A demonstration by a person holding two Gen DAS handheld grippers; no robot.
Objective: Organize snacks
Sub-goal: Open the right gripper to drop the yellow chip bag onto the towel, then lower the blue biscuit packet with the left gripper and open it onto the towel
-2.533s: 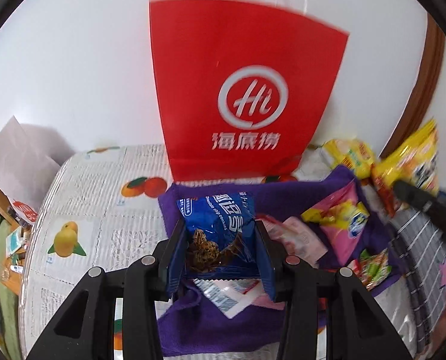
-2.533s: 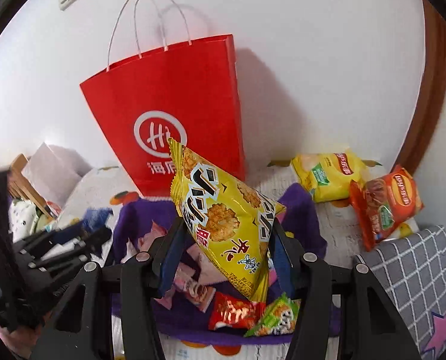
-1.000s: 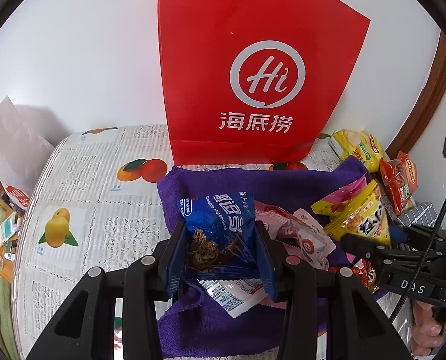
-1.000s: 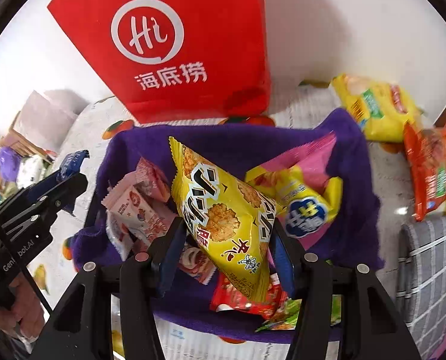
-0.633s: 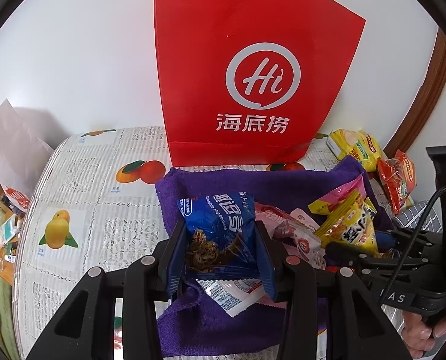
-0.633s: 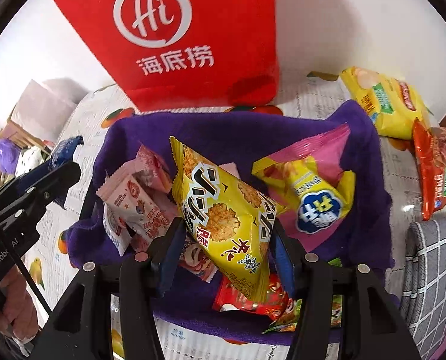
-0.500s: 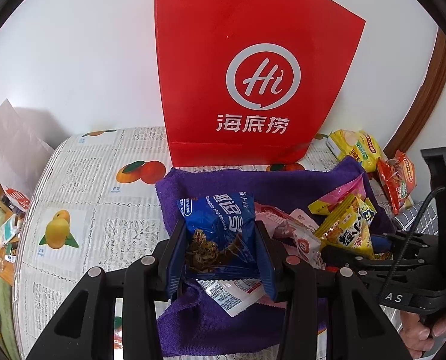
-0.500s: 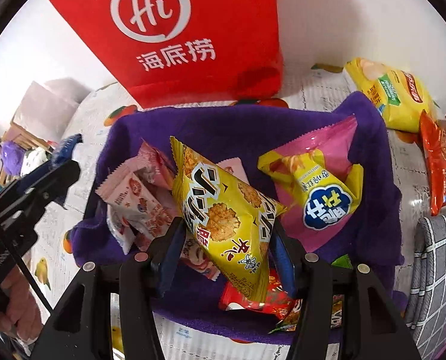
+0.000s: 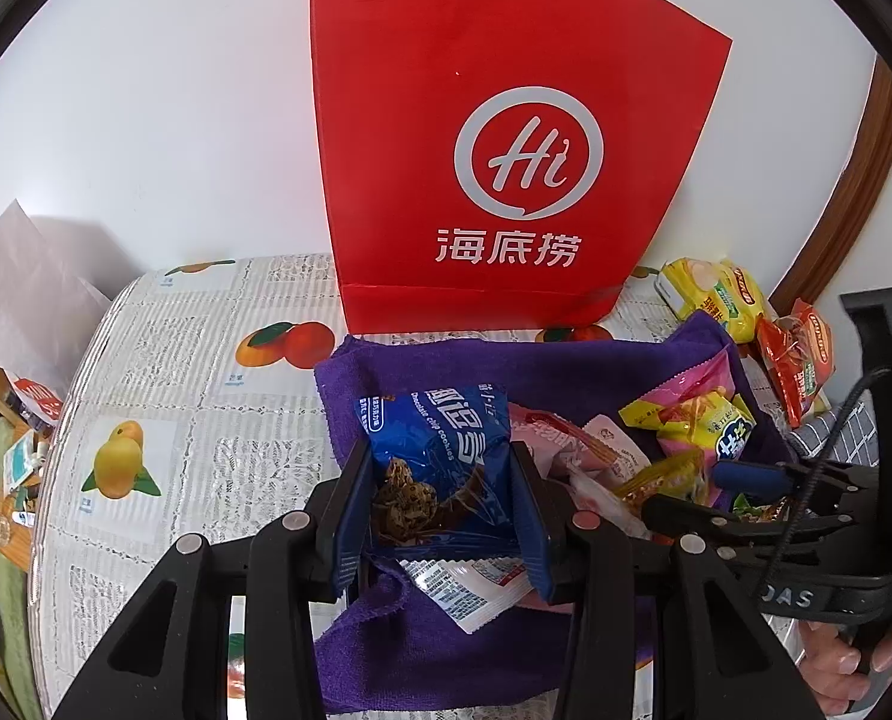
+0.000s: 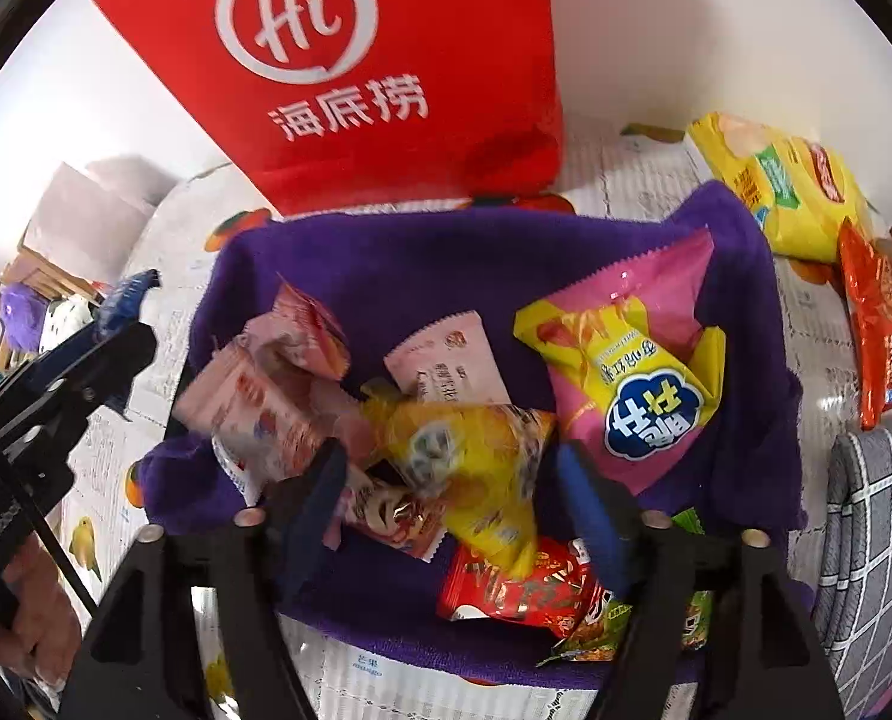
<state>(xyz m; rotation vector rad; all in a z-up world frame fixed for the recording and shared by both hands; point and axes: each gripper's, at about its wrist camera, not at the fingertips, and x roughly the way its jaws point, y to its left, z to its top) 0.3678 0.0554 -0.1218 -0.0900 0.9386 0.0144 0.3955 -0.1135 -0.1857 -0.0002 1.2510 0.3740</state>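
My left gripper [image 9: 440,483] is shut on a blue chocolate-chip cookie packet [image 9: 446,432] above the near left part of a purple cloth [image 9: 535,372]. The right gripper [image 10: 451,468] hangs over the same cloth [image 10: 446,264]. Its jaws are opening, and a blurred yellow snack packet [image 10: 481,456] is loose between them, dropping onto the pile with neither pad pressing it. A pink-and-yellow packet [image 10: 643,372], pink packets [image 10: 266,396] and a red packet [image 10: 517,588] lie on the cloth. Behind it stands a red paper bag [image 10: 356,60].
A yellow chips bag [image 10: 775,180] and an orange one [image 10: 883,312] lie on the table to the right of the cloth. A grey checked cushion [image 10: 877,540] is at the near right. The fruit-print tablecloth [image 9: 206,420] stretches left; a person's hand [image 9: 835,660] grips the right tool.
The right gripper's jaws have spread apart and the yellow packet has slipped from its upright grip, tipping down toward the pile. The left gripper and its blue packet have not moved.
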